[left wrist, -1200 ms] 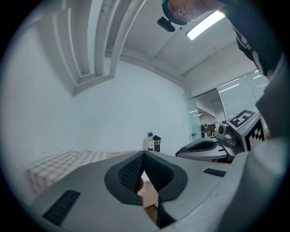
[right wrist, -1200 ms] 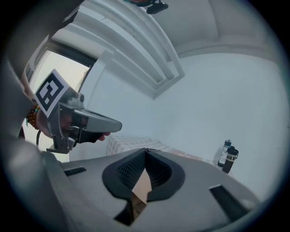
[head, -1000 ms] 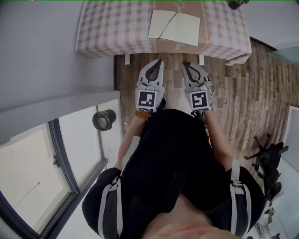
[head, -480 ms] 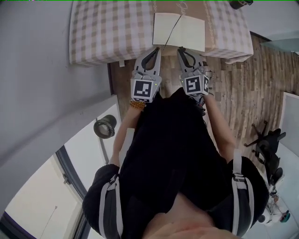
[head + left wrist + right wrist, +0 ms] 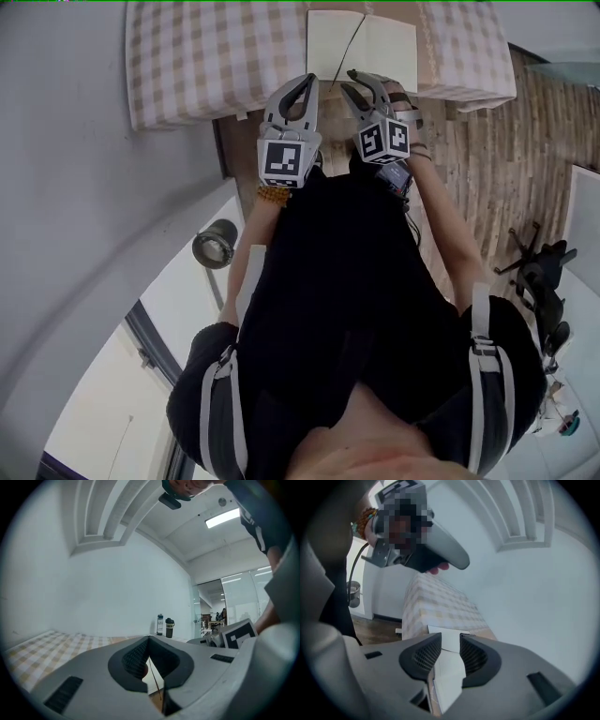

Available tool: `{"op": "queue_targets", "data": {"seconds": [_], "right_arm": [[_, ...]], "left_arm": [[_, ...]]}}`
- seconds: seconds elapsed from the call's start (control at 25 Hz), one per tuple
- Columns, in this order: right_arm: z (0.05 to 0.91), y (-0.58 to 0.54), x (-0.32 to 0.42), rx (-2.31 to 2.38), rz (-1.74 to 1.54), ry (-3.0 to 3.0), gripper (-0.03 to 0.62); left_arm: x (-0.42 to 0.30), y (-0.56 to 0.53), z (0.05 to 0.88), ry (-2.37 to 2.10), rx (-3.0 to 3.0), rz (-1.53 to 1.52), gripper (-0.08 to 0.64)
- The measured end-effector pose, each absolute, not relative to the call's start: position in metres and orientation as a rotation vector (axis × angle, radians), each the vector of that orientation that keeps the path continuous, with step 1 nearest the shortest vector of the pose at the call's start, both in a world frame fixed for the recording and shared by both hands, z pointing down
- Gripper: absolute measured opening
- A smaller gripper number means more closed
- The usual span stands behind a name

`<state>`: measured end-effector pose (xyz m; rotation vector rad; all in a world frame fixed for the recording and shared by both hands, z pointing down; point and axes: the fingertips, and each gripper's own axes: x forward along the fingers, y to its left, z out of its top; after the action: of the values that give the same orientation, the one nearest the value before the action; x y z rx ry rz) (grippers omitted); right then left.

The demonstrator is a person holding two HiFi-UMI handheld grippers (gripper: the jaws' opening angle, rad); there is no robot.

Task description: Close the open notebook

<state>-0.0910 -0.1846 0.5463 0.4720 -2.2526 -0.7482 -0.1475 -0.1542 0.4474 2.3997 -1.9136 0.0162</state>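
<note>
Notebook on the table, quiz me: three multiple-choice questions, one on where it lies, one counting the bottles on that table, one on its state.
1. Where does the cream-paged paper notebook lie?
A. on the wooden floor
B. on the table with the beige-and-white checked cloth
C. on the black office chair

2. How many upright drink bottles stand at the table's far end in the left gripper view?
A. one
B. two
C. four

3. What state is the notebook in?
A. open, pages lying flat
B. shut
C. standing on edge

Answers:
1 B: the head view shows it on the table, near the edge closest to the person.
2 B: a paler bottle and a darker one stand side by side.
3 A: two pages spread either side of the spine.
</note>
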Motion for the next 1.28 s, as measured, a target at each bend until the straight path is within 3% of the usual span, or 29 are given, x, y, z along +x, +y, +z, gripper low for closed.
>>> {"op": "queue_targets", "data": {"seconds": [0.16,0.92,1.28], "right_arm": [[0.577,-0.185,-0.097,0.348,-0.841,-2.155,0.169],[0.645,-0.197,-0.103,0.124,-1.032,-1.902,0.169],[0.646,-0.192,-0.102,0.109,-1.006,-1.926,0.067]], "left_arm": [[-0.155,-0.156,0.453,-1.925,2.373,0.017,0.003],[-0.163,-0.147,0.470,-1.905,2.375,0.047,0.003],[-0.164,-0.148,0.473,-1.909,2.363,0.057,0.003]]}}
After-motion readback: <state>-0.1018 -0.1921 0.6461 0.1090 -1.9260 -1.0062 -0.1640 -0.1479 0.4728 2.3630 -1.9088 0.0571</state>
